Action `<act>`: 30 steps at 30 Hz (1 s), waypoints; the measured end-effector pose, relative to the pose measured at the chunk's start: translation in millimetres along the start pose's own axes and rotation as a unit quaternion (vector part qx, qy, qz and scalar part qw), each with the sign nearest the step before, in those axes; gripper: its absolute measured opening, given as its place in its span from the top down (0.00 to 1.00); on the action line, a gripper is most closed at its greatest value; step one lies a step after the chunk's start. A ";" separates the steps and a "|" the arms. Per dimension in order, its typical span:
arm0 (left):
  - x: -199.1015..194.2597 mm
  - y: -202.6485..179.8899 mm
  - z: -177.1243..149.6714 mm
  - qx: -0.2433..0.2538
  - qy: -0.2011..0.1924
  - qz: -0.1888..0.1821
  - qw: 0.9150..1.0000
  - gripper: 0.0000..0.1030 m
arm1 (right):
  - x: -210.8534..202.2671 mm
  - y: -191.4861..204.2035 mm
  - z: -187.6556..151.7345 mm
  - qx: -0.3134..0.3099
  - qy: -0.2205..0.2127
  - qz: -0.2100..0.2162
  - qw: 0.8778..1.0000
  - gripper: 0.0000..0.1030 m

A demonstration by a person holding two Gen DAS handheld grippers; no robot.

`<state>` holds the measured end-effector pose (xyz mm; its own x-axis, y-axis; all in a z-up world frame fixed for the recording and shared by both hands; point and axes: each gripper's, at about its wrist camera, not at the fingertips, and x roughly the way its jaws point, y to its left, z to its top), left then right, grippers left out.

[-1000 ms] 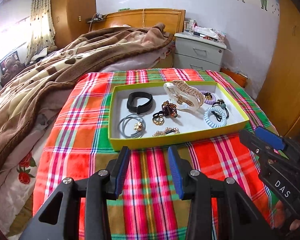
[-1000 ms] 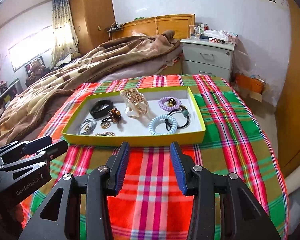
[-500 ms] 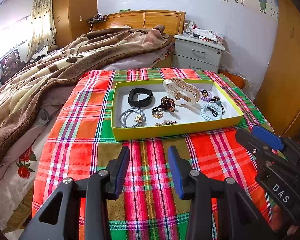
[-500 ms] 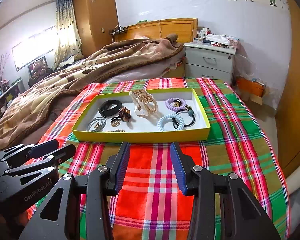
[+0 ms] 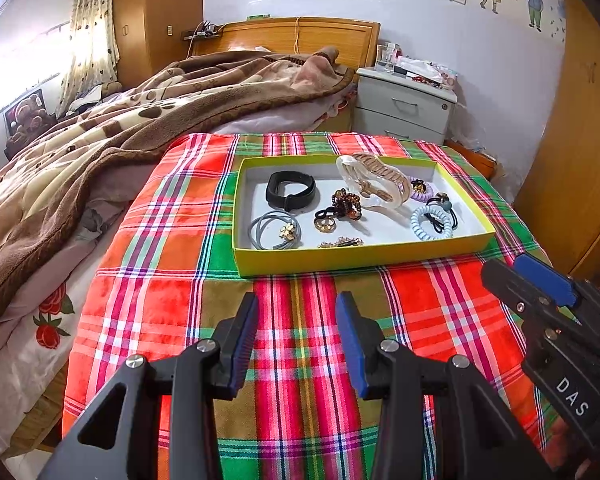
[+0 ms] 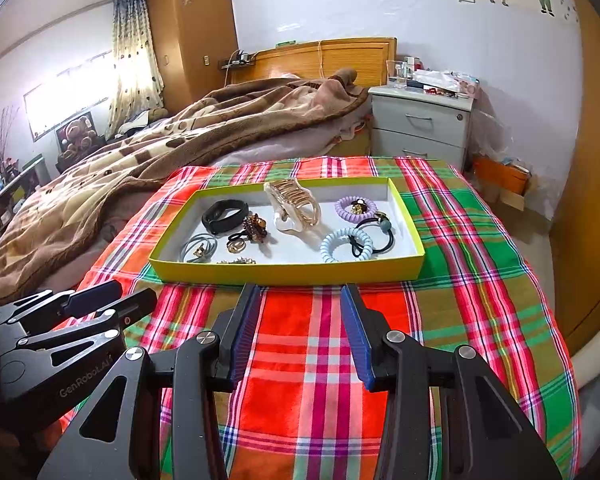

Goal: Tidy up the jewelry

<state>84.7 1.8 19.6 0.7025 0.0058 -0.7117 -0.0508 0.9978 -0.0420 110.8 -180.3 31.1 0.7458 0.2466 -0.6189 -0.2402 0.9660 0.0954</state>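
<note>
A shallow yellow tray (image 5: pixel 352 258) (image 6: pixel 288 272) with a white floor lies on the plaid cloth. In it are a black band (image 5: pixel 290 190), grey hair ties (image 5: pixel 274 230), a large clear-and-gold claw clip (image 5: pixel 374 186) (image 6: pixel 294 206), a pale blue spiral tie (image 5: pixel 432 222) (image 6: pixel 346 244), a purple spiral tie (image 6: pixel 355 207) and small gold pieces (image 5: pixel 340 243). My left gripper (image 5: pixel 296 320) hovers open in front of the tray's near wall, with nothing between its blue pads. The right gripper (image 6: pixel 300 312) is also open and empty, just short of the tray.
The red, green and orange plaid cloth (image 5: pixel 172 288) covers the foot of a bed. A brown blanket (image 5: pixel 100 136) is heaped to the left. A grey nightstand (image 6: pixel 420 128) stands at the back right, a wooden wardrobe door (image 5: pixel 580 160) along the right.
Both views have pulled back from the tray, which looks smaller and farther now. The jaws of both grippers stay at the same width.
</note>
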 end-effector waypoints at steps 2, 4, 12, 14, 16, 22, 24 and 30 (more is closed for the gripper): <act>-0.3 1.3 -0.3 -0.001 0.000 0.002 1.000 0.60 | 0.1 0.1 0.0 -0.001 0.001 0.000 1.000 0.58; -0.2 2.0 -0.3 0.000 0.000 0.001 1.000 0.60 | -0.6 2.8 -0.3 -0.001 0.001 -0.001 1.000 0.58; -0.5 2.7 -0.2 0.002 0.000 -0.001 1.000 0.60 | -0.8 6.5 -0.1 -0.003 0.001 -0.001 1.000 0.58; -0.4 2.6 -0.2 0.002 0.000 0.000 1.000 0.60 | -0.6 6.4 0.2 -0.002 0.001 -0.002 1.000 0.58; -0.1 2.3 0.1 0.002 0.001 0.000 1.000 0.60 | -0.8 6.7 0.2 -0.003 0.000 -0.001 1.000 0.58; -0.6 3.0 -0.5 0.001 0.002 0.001 1.000 0.60 | -0.4 7.2 0.3 -0.002 0.002 -0.003 1.000 0.58; 0.1 3.6 -0.6 0.000 0.004 0.001 1.000 0.60 | 0.2 6.8 1.1 -0.001 0.002 -0.003 1.000 0.58; 2.9 4.3 0.4 0.000 0.007 0.000 1.000 0.60 | 0.8 5.6 1.5 -0.002 0.002 -0.004 1.000 0.58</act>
<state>86.7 6.1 17.7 0.6926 0.0053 -0.7213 -0.0512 0.9978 -0.0418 111.0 -174.6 32.3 0.7447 0.2382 -0.6235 -0.2359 0.9678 0.0879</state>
